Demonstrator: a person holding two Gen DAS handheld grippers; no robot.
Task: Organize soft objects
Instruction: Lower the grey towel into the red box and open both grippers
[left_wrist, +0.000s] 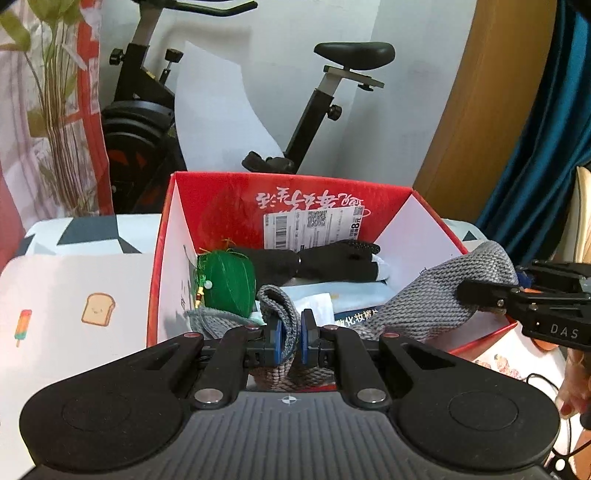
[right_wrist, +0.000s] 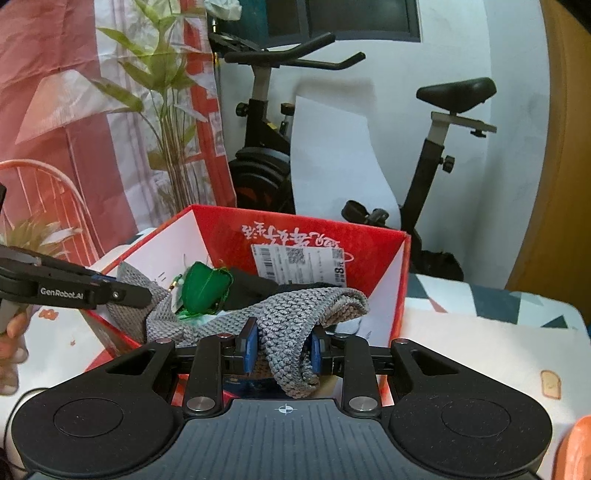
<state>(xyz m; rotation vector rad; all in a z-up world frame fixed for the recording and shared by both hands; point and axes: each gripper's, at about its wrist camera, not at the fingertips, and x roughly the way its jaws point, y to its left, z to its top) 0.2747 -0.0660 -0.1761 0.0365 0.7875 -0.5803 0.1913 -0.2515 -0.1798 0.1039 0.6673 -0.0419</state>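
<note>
A grey knit cloth (left_wrist: 424, 306) hangs stretched over the near side of an open red box (left_wrist: 295, 184), held at both ends. My left gripper (left_wrist: 291, 334) is shut on one bunched end of it. In the left wrist view my right gripper (left_wrist: 476, 295) clamps the other end by the box's right rim. In the right wrist view the right gripper (right_wrist: 283, 347) is shut on a fold of the grey knit cloth (right_wrist: 295, 306), and the left gripper (right_wrist: 136, 293) pinches its far left corner. Inside the red box (right_wrist: 295, 221) lie a green soft object (left_wrist: 229, 282) and black gloves (left_wrist: 332, 260).
The box stands on a table with a white cover (left_wrist: 74, 295) printed with toast and ice lollies. Behind it are an exercise bike (left_wrist: 325, 110), a potted plant (left_wrist: 55, 110) and a red-and-white curtain. A hand (left_wrist: 572, 387) and a cable show at the right. Light-blue packets lie under the cloth.
</note>
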